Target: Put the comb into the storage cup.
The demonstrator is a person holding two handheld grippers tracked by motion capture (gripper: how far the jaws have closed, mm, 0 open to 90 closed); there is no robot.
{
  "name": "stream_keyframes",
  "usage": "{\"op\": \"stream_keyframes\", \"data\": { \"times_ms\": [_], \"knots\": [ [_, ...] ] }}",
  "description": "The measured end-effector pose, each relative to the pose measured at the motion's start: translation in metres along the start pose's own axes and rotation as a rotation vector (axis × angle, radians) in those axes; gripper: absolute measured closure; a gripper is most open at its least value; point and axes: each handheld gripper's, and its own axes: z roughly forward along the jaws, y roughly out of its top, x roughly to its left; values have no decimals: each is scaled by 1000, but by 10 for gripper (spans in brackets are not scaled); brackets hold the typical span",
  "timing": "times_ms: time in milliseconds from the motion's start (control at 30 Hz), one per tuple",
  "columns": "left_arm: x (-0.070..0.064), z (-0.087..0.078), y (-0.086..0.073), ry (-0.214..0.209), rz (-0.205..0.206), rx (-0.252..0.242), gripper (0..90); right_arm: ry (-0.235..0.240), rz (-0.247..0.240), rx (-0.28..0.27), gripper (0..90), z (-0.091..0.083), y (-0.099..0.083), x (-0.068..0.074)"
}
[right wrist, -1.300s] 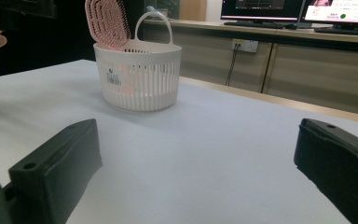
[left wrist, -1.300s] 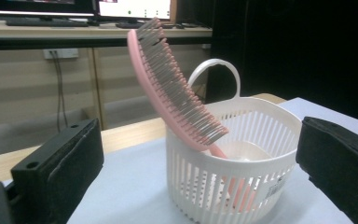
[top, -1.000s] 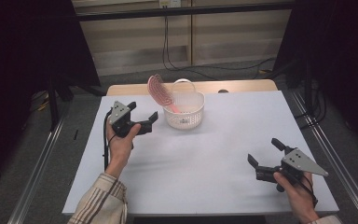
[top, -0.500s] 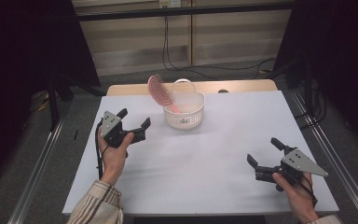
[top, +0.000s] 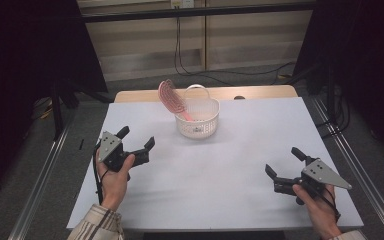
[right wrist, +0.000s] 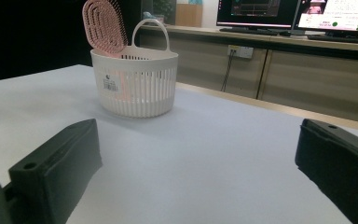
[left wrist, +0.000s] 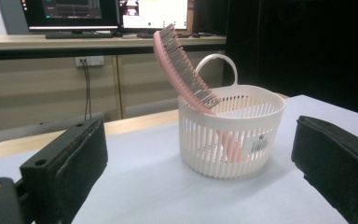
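The left gripper (top: 134,141) hovered over the white table (top: 240,200), near the white basket (top: 198,119) and on the person's side of it, to its left. Its jaws stood wide apart with nothing between them and pointed straight at the basket, which suggests the hand was lined up on it rather than gripping anything.

The basket stood upright toward the far edge of the table, its loop handle (left wrist: 218,66) raised at the back. The pink hairbrush (top: 171,100) sat inside it handle-down, its head leaning out over the rim on the basket's left. It probably rested against the rim, though the contact was hard to make out through the slats. A small label (right wrist: 110,83) showed on the basket wall.

The right gripper (top: 289,169) was held well apart from the basket, toward the table's near right corner, jaws likewise spread and empty.

Bare tabletop lay between each gripper and the basket, so nothing blocked a reach. Beyond the basket were a wooden strip (top: 260,92) along the table's far edge, hanging cables (top: 179,55) and, farther back, monitors (right wrist: 256,13) on a counter.
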Motion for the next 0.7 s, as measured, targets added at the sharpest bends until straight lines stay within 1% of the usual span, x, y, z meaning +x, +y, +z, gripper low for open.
{"op": "stream_keyframes", "data": {
  "times_ms": [67,167,233,300,367,400,467,567,700],
  "knots": [
    [-2,-5,-1,5,14,4,40,1,3,-1,1,0,0,0],
    [-4,-10,-4,-26,3,19,41,0,2,0,1,0,0,0],
    [-6,-14,-6,-22,-2,18,41,-1,1,0,1,-1,0,0],
    [-7,-17,-8,-19,11,16,41,-4,3,-1,1,-2,0,0],
    [-8,-22,-9,1,15,5,41,-4,5,-8,1,-2,1,-1],
    [-8,-24,-10,4,12,6,39,-7,8,-11,1,-3,1,-1],
    [-8,-27,-14,-2,6,15,35,-11,8,-11,1,-4,1,-2],
    [-9,-31,-19,3,6,23,35,-11,13,-9,1,-6,1,-2],
    [-9,-39,-25,4,-13,42,35,-12,7,-7,1,-9,0,-1]
  ]
}}
